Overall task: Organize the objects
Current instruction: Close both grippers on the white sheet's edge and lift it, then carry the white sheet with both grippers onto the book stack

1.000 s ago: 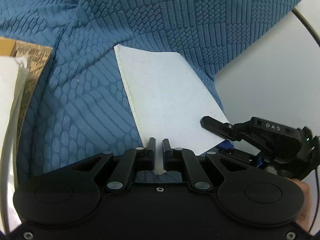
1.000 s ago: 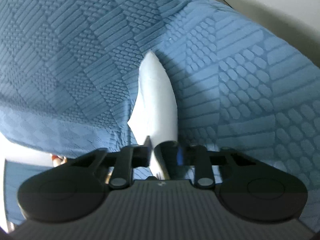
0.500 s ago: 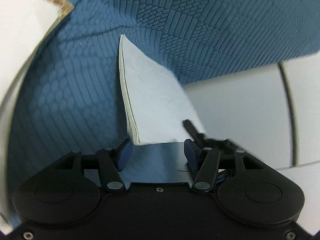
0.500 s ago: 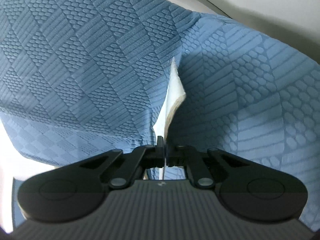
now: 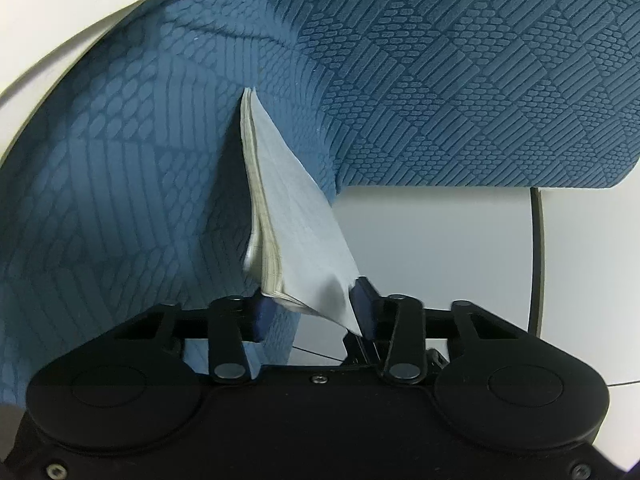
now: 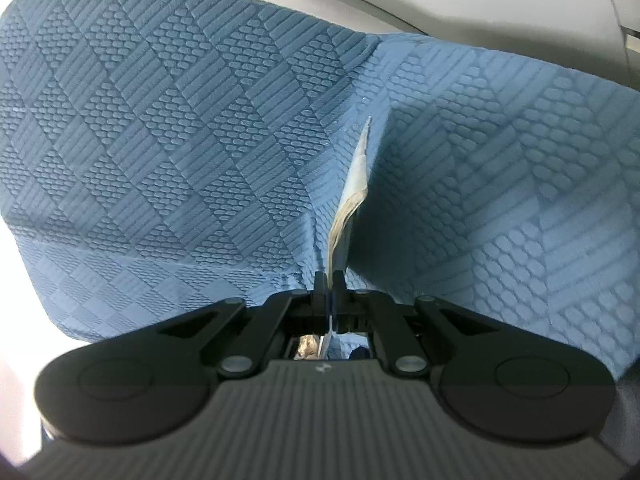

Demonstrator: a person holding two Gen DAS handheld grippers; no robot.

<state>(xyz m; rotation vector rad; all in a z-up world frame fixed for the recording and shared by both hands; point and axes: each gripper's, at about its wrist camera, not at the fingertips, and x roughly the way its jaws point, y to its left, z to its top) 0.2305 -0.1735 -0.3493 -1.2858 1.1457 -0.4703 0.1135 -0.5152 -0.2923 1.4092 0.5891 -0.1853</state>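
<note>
Both wrist views face a blue quilted fabric cover [image 5: 460,80] with embossed geometric patches of ovals and stripes, draped over a rounded form. A thin white booklet of stacked paper pages [image 5: 288,216] stands on edge, its far corner pressed into a fold of the cover. Left wrist view: the left gripper [image 5: 316,312] has its 2 blue-padded fingers [image 5: 264,316] on either side of the booklet's near lower corner; the jaws have just been closing, and the booklet sits between them. The left finger sits under the yellowed page edges and the right finger lies against the drooping cover sheet, but whether they press firmly I cannot tell. The page block fans slightly near the bottom. To the right, below the cover's straight lower edge, lies a pale grey-white bench surface [image 5: 440,248] with a dark curved seam. Right wrist view: the right gripper [image 6: 330,284] has its fingers pressed together on the thin edge of the booklet [image 6: 352,196], pinching it; the booklet appears nearly edge-on, rising from the fingers up and slightly right into the crease of the cover [image 6: 180,120]. A pale surface shows above the cover at the top of this view.
</note>
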